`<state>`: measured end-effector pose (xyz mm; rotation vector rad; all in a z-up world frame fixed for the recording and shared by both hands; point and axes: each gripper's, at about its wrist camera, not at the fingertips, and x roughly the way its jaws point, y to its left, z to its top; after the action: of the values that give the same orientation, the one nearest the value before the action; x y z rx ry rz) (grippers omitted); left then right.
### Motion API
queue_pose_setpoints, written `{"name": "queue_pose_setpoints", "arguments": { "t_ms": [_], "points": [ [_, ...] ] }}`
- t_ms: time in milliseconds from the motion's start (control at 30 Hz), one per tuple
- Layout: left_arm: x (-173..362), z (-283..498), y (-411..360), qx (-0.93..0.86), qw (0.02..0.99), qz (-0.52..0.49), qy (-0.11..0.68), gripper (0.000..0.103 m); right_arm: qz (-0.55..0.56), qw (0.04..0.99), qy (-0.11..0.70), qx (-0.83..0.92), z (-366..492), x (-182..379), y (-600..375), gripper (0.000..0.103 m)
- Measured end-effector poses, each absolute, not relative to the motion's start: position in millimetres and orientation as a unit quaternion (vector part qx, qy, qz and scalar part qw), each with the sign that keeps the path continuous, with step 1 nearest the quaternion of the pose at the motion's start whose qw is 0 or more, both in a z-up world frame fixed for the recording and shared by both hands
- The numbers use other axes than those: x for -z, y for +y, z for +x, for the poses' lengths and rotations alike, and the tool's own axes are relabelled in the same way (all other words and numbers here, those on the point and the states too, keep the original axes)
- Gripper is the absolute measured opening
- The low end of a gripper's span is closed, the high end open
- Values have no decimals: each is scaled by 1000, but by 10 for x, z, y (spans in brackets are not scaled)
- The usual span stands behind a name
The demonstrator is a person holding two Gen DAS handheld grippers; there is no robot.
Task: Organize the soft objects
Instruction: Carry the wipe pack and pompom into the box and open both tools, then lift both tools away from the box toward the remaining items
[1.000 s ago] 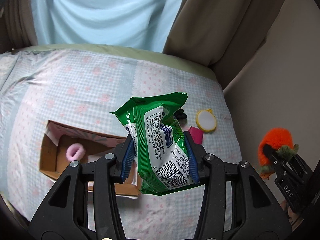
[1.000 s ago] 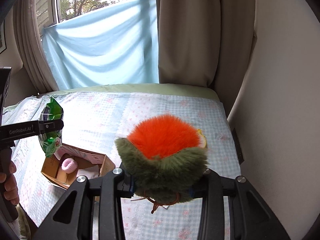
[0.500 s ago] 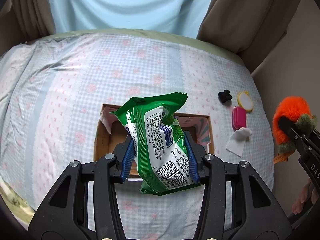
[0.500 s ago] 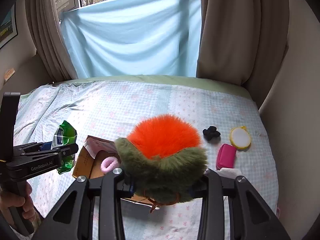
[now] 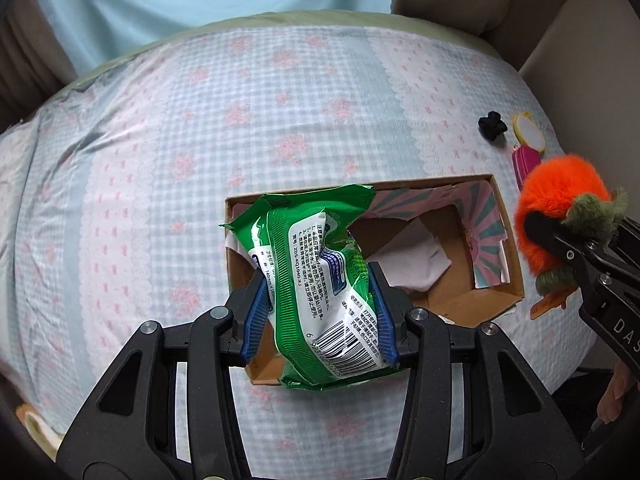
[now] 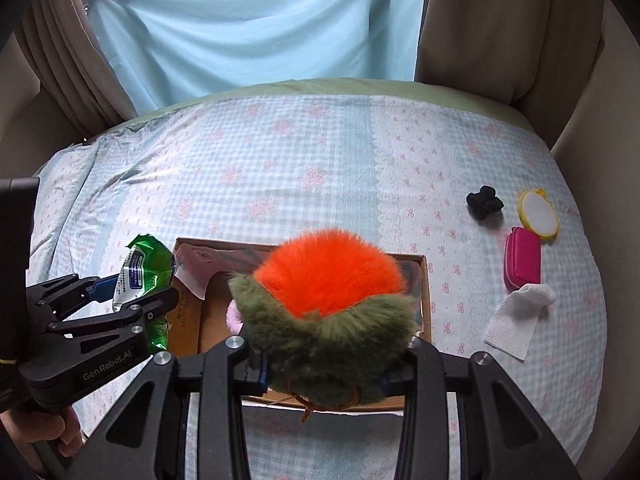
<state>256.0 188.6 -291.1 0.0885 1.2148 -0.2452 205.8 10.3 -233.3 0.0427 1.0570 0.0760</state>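
My left gripper (image 5: 320, 316) is shut on a green wet-wipes pack (image 5: 316, 280) and holds it over the left part of an open cardboard box (image 5: 508, 240) on the bed. It also shows in the right wrist view (image 6: 120, 296) with the pack (image 6: 144, 268). My right gripper (image 6: 324, 372) is shut on a fluffy orange and green plush toy (image 6: 328, 280), above the box (image 6: 426, 292). The toy shows in the left wrist view (image 5: 560, 208) just right of the box. A pink fuzzy thing (image 6: 234, 314) lies inside the box, mostly hidden.
On the bed (image 6: 280, 160) to the right lie a black hair clip (image 6: 484, 200), a yellow round mirror (image 6: 538, 216), a pink pouch (image 6: 522, 262) and a white cloth (image 6: 518, 320). White paper (image 5: 416, 264) lies in the box. Curtains and a wall stand behind.
Both grippers have moved forward and tilted down over the bed. The wipes pack now hangs lower over the box, and the plush toy has come close to the box's right side.
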Motion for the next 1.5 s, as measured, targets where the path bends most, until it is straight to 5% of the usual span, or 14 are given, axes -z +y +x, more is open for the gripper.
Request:
{"name": "queue_pose_setpoints", "arguments": {
  "t_ms": [633, 667, 700, 733, 767, 800, 1500],
  "points": [
    [3998, 2698, 1247, 179, 742, 138, 631, 43, 71, 761, 645, -25, 2674, 3704, -230, 40],
    [3972, 2703, 1242, 181, 744, 139, 629, 45, 78, 757, 648, -25, 2693, 3725, -244, 44],
    [3947, 2703, 1233, 179, 744, 144, 627, 57, 85, 754, 650, -26, 2705, 3744, -259, 59],
    [3915, 2703, 1229, 174, 747, 151, 623, 88, 91, 752, 652, -28, 2713, 3758, -269, 75],
    [3868, 2694, 1235, 167, 755, 157, 614, 101, 98, 750, 653, -30, 2724, 3769, -277, 97],
    [3809, 2676, 1252, 164, 765, 159, 602, 103, 103, 750, 653, -30, 2729, 3773, -285, 103],
    [3033, 2255, 1657, 119, 802, 90, 579, 103, 58, 807, 586, -50, 2272, 3074, -190, 103]
  ]
}}
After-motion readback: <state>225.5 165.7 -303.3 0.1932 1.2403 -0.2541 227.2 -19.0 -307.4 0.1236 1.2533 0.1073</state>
